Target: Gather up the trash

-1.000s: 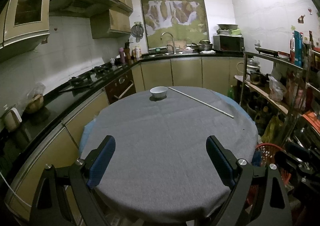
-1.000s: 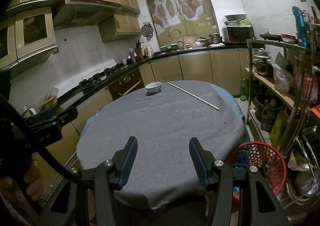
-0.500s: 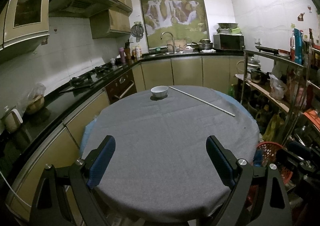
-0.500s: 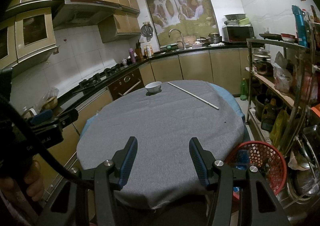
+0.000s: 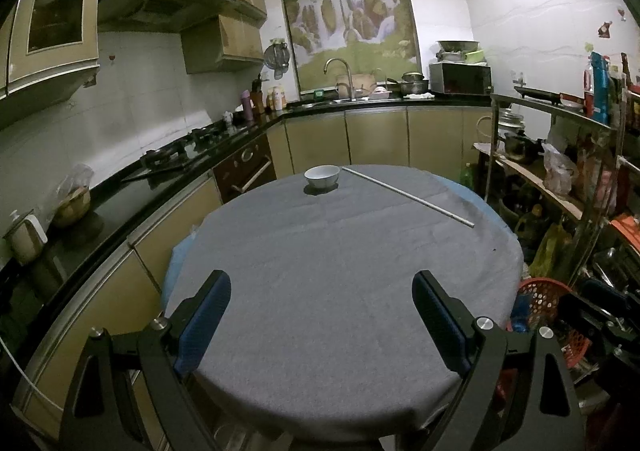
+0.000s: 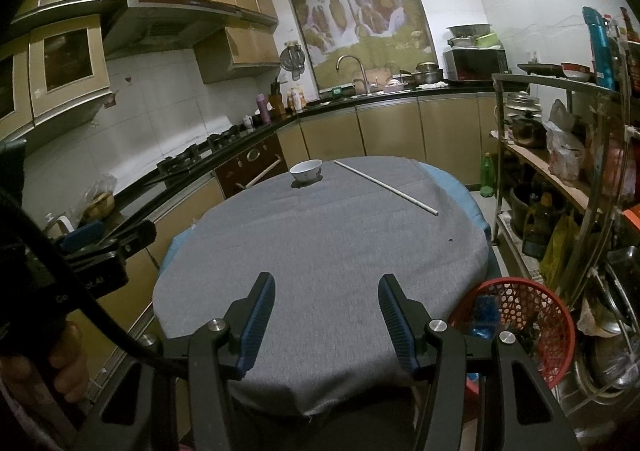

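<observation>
Fingers of both the left gripper and right gripper released, empty over bench. Best: reach far for the rod, carry to red basket.

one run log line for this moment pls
left hand-held gripper: open, empty | right hand-held gripper: open, empty | table: bowl, rod | red basket beside table

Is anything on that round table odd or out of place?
Only one thing: a long thin white rod lies slantwise across the far right of the grey cloth, beside a white bowl. It looks stray on a dining table. Nothing is spilled or broken.
</observation>
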The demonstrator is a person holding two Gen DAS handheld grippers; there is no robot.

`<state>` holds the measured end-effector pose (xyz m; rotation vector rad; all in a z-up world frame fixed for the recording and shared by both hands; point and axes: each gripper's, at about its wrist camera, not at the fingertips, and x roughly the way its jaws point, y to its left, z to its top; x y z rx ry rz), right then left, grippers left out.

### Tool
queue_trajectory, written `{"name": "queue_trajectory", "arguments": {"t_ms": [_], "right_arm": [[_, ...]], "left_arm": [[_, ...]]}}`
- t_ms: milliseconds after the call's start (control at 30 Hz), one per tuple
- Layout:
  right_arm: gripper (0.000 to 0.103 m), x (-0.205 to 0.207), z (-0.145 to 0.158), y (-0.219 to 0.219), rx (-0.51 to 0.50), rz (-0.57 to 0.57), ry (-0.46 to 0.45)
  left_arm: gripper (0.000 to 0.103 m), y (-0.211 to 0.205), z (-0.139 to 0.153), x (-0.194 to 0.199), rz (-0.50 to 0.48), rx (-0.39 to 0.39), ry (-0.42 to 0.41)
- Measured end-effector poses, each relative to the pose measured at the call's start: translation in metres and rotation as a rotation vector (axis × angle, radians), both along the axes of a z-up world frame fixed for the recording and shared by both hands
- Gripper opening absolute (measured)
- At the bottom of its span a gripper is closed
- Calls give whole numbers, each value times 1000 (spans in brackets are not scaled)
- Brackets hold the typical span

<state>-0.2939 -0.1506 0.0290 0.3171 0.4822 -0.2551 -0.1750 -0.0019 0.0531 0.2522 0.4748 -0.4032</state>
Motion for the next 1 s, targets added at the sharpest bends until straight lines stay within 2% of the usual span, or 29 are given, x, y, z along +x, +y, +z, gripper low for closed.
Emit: {"name": "queue_trajectory", "arguments": {"t_ms": [767,1000], "right_arm": [[58,0,-3,2,3,6,0],[58,-1,1,11,-42,13,-3]], "left_arm": [[92,6,-3,5,10,-8,17],[92,7,-4,4,19,-12,13]]}}
